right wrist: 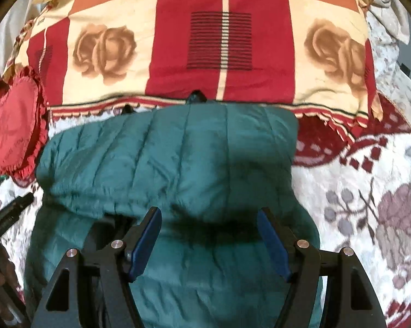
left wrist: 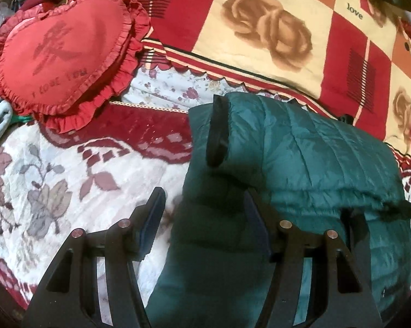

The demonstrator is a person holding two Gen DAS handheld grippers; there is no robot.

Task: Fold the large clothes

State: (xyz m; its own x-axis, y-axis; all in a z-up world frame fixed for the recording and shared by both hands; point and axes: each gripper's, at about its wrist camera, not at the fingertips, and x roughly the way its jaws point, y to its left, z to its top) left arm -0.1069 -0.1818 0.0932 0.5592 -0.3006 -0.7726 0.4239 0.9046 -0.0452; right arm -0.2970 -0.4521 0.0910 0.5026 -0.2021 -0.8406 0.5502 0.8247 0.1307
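Note:
A dark green quilted puffer jacket lies folded on a floral bedspread. A sleeve with a black cuff lies across its left part. My left gripper is open and empty above the jacket's left edge. In the right wrist view the jacket fills the middle. My right gripper is open and empty over the jacket's near fold. The left gripper's tip shows at the left edge of that view.
A red heart-shaped ruffled pillow lies at the back left; it also shows in the right wrist view. A red and cream rose-patterned quilt lies folded behind the jacket. The floral bedspread extends to the right.

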